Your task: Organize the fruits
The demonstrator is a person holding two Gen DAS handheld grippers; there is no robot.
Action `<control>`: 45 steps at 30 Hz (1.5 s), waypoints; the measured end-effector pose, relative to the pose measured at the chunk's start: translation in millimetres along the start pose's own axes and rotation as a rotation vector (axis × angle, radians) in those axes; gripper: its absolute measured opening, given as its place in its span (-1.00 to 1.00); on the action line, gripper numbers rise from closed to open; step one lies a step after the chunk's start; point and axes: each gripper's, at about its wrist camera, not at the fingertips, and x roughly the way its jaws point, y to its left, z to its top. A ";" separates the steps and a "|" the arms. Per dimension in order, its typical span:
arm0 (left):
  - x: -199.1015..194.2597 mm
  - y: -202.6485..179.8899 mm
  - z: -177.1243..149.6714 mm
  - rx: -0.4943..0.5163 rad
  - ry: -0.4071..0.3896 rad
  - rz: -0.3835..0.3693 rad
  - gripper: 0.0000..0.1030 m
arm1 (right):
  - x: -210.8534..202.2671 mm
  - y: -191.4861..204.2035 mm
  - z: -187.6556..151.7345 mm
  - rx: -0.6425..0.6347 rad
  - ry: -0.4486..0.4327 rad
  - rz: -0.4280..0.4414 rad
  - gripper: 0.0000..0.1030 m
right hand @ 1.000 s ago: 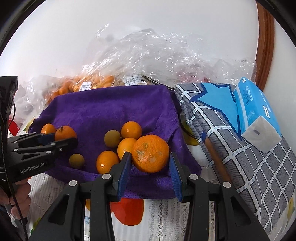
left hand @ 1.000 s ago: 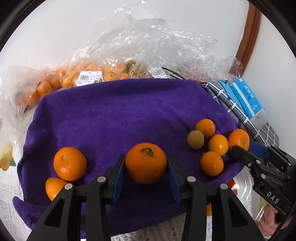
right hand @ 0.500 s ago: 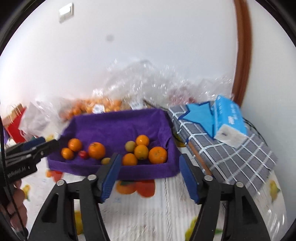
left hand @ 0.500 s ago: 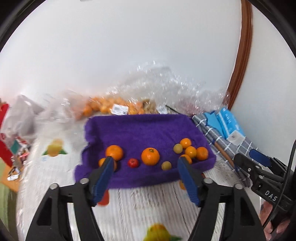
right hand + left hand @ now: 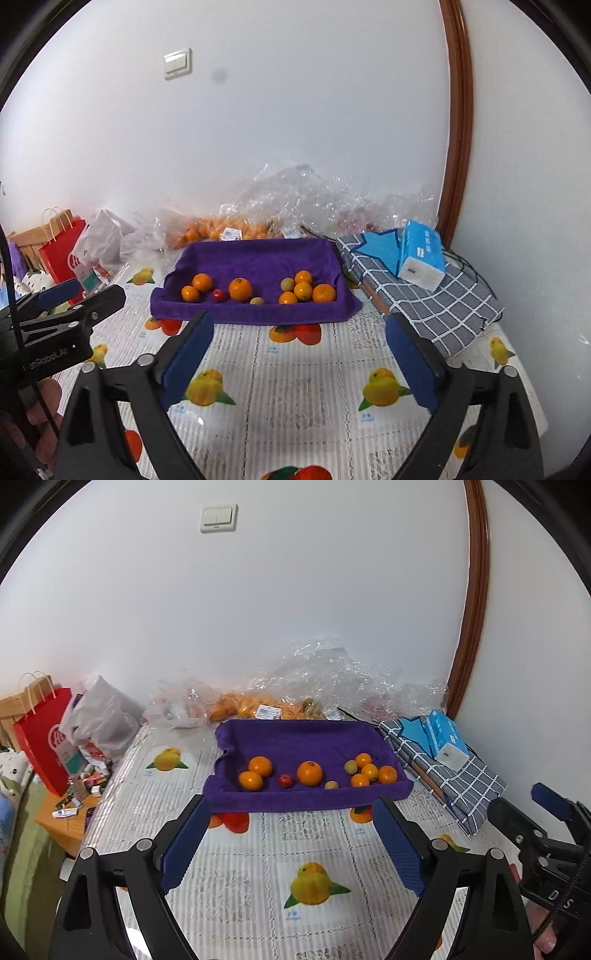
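Two grippers, left (image 5: pixel 291 843) and right (image 5: pixel 297 356), both empty, jaws opening wide. Ten or so fruits on the purple towel (image 5: pixel 295 738), well beyond the fingertips: big orange (image 5: pixel 309 773) mid-row, cluster (image 5: pixel 367 771) at right. Probably between placements, or finished. Next, if any: another fruit from the plastic bags (image 5: pixel 258 709) behind.

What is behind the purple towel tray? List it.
Behind the purple towel tray: crumpled clear plastic bags holding small oranges. Whatever lies deeper in the plastic is hidden.
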 end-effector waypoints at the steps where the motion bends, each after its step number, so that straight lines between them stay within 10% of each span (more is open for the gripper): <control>1: -2.6 -1.5 -1.0 0.006 -0.003 0.003 0.73 | -3.2 -0.3 -1.0 0.006 0.001 -0.004 0.86; 45: -24.7 -2.4 -1.7 0.015 -0.033 0.046 0.75 | -13.9 -10.4 -11.4 0.047 0.017 -0.002 0.86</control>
